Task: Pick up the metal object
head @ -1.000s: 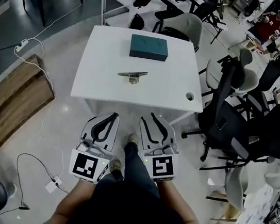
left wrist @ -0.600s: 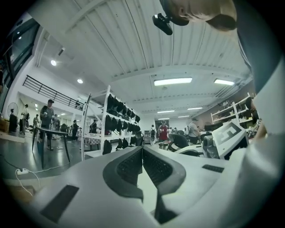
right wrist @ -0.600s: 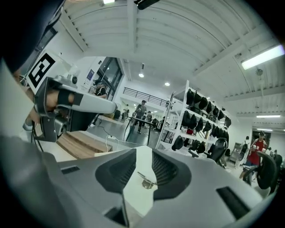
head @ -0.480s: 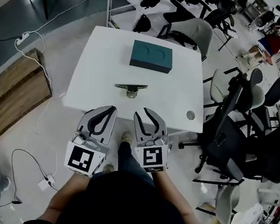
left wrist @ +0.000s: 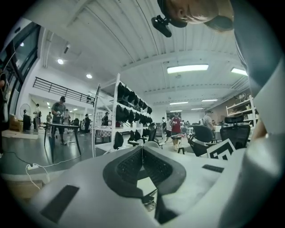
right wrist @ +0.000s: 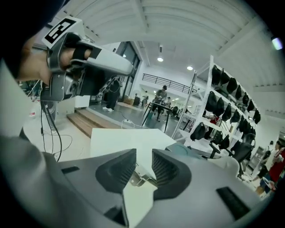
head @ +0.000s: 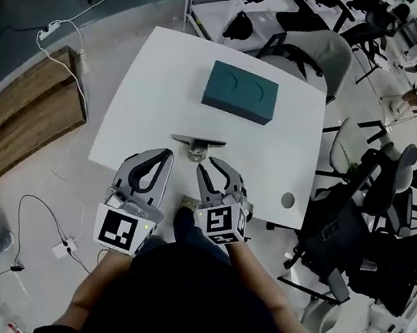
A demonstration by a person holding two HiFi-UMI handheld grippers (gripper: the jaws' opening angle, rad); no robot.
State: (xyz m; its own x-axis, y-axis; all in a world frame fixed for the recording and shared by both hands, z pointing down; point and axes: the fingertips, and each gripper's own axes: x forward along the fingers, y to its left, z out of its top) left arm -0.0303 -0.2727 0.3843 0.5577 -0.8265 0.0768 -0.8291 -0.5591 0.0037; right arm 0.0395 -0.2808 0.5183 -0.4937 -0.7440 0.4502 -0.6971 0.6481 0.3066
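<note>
The metal object [head: 198, 146], a flat bar on a small round foot, lies on the white table [head: 143, 113] near its front edge. Both grippers hover over that edge, just short of the object. My left gripper [head: 167, 154] is shut, its fingertips touching with nothing held, to the object's near left. My right gripper [head: 210, 167] is open by a narrow gap, just in front of the object. In the right gripper view the metal object [right wrist: 141, 178] shows through the gap of the right gripper [right wrist: 144, 161]. The left gripper [left wrist: 142, 149] shows its pads pressed together.
A teal box [head: 240, 91] sits on the table's far half, also visible as the teal box [right wrist: 192, 152] in the right gripper view. A round hole [head: 288, 200] is at the table's right front corner. Office chairs [head: 363, 224] crowd the right; wooden steps [head: 21, 118] and cables lie left.
Both grippers have moved forward from over the floor to the table's front edge, closing on the metal object. The head view has shifted nearer the table.
</note>
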